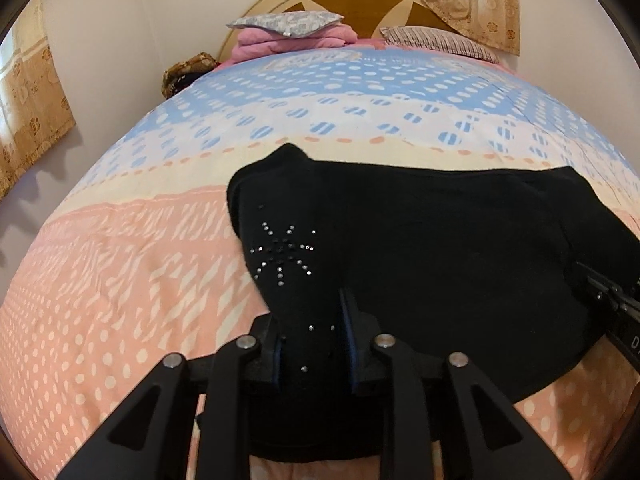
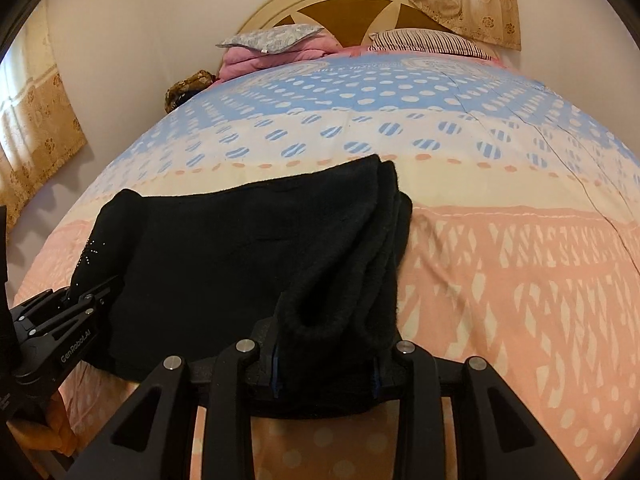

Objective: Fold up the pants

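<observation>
the black pants (image 1: 420,240) lie on the bed (image 1: 120,280), on the pink part of the cover, on the side far from the headboard (image 1: 352,0). they look folded already into a wide, flat shape. i hold one end with each tool so the fold stays even and does not slide. my left tool (image 1: 312,344) is grasping the end of the pants with the little shiny stones (image 1: 284,252) that make a star, and the cloth sits tight between its two blue pads. my right tool (image 2: 324,364) is grasping the other end, where many thick layers bunch up in a soft roll between its pads. the grip there is wider because the roll is so fat. both ends lift up a bit from the bed toward my tools, while the middle of the pants rests flat on the bed. i think i am setting the fold down now, so the next thing may be to let go or fold once more. the pants look soft and fuzzy, like fleece. the bed cover is smooth with dots and stripes in pink, cream and blue. near the headboard are a grey pillow (image 1: 286,22) on pink blankets (image 1: 292,42) and a striped pillow (image 1: 440,40).
</observation>
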`<control>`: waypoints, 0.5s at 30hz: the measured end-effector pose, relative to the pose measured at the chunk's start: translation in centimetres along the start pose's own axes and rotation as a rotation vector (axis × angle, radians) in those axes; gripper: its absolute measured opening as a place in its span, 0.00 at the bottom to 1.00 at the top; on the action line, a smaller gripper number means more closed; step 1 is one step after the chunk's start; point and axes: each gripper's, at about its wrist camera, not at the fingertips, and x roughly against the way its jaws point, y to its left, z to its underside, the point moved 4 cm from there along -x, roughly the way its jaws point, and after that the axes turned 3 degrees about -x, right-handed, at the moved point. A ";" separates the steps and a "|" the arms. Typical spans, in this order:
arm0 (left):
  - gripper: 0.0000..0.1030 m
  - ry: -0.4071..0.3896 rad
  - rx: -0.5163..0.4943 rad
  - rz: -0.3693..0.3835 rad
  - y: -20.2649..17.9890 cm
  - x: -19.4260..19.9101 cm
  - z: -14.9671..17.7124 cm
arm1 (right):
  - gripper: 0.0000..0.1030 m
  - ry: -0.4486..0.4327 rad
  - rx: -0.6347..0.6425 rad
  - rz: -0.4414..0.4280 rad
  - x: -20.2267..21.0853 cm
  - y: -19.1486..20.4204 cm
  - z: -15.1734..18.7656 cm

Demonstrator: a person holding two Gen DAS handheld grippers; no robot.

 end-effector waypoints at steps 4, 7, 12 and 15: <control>0.48 0.015 0.014 -0.019 0.8 0.4 0.3 | 0.41 0.011 -0.025 -0.009 -0.1 -0.5 0.0; 0.73 0.030 0.015 -0.037 2.5 0.5 0.4 | 0.43 0.018 -0.055 -0.030 -0.2 -1.0 -0.1; 0.95 0.047 0.159 -0.003 8.2 1.9 1.6 | 0.44 0.018 -0.056 -0.037 -0.3 -0.9 -0.2; 0.95 0.064 0.211 -0.039 10.0 2.6 2.4 | 0.48 0.022 -0.043 -0.033 -0.4 -0.8 -0.2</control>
